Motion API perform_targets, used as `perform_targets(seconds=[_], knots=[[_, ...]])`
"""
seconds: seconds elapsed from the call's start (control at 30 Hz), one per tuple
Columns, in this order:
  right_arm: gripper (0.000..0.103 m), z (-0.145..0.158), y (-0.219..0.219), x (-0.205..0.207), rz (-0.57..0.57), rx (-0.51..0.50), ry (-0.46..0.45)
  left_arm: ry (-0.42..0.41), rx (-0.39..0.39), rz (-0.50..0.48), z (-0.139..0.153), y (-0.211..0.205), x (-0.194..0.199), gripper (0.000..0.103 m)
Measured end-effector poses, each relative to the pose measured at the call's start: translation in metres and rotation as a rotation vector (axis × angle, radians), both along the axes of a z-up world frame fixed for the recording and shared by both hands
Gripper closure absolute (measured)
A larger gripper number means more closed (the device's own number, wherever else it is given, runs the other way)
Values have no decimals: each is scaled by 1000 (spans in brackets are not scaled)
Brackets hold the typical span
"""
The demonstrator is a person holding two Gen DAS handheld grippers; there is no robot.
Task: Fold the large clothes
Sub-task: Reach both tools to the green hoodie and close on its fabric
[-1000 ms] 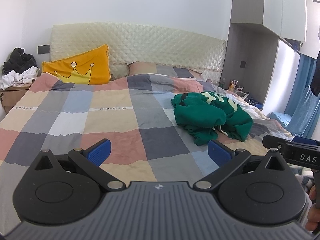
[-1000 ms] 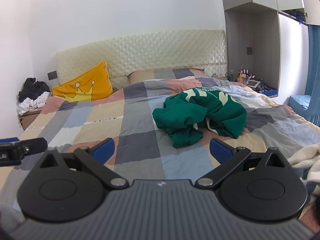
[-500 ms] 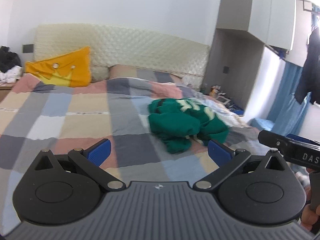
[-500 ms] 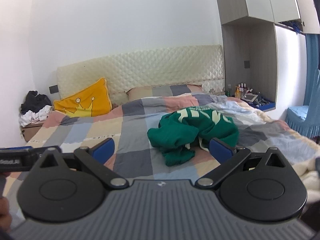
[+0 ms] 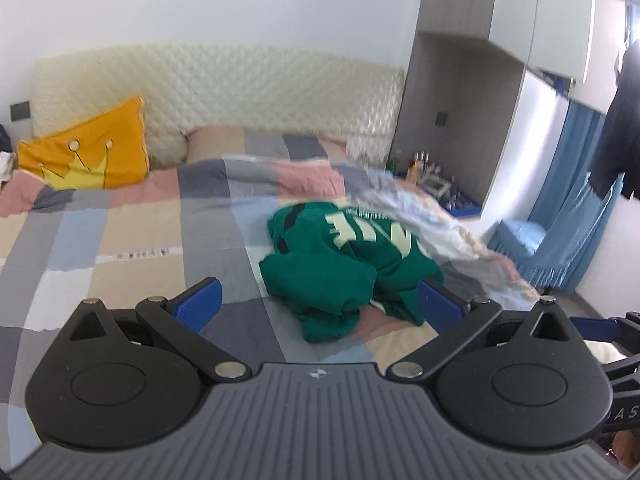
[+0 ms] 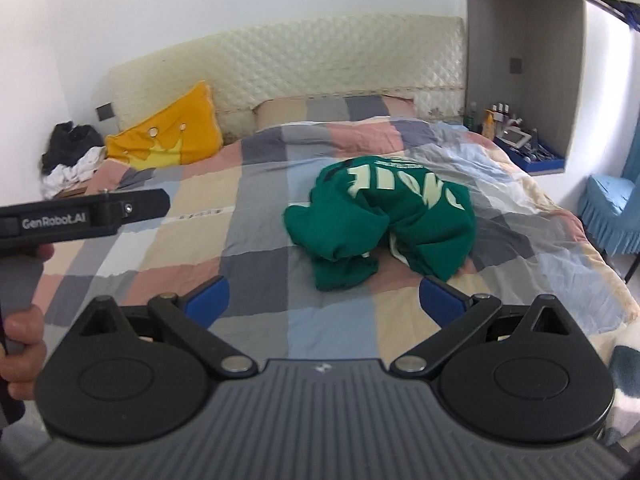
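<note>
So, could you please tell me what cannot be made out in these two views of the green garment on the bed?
- Green garment: crumpled in both views; its folds hide the sleeves, the hem and most of the pale lettering.
- Left wrist view: motion blur smears the quilt and the lettering.
- Bottles on the niche shelf: too small to identify.
- Left claw: cut off by the right view's left edge.

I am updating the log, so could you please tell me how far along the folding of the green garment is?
Nothing is folded yet: the green sweatshirt lies crumpled on the checked bedspread. Nothing is in hand; the left gripper and right gripper are both open, short of the sweatshirt. Grasping, spreading flat and folding all remain.
</note>
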State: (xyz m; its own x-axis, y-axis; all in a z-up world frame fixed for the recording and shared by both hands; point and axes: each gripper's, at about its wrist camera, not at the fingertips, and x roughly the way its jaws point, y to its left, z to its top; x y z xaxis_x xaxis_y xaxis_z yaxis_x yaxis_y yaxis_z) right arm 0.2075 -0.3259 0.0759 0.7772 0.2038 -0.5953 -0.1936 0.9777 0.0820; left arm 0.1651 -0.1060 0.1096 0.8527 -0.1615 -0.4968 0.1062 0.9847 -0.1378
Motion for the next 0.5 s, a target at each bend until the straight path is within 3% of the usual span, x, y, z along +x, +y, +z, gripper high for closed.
perform_targets(seconds=[0.2, 0.27, 0.5], knots=[[0, -33, -4, 65, -109, 114, 24, 73, 9, 5, -26, -6, 71, 0], [0, -48, -3, 95, -135, 131, 26, 70, -22, 7, -38, -2, 94, 0], [0, -113, -23, 179, -300, 327, 63, 117, -68, -20, -107, 9, 191, 0]])
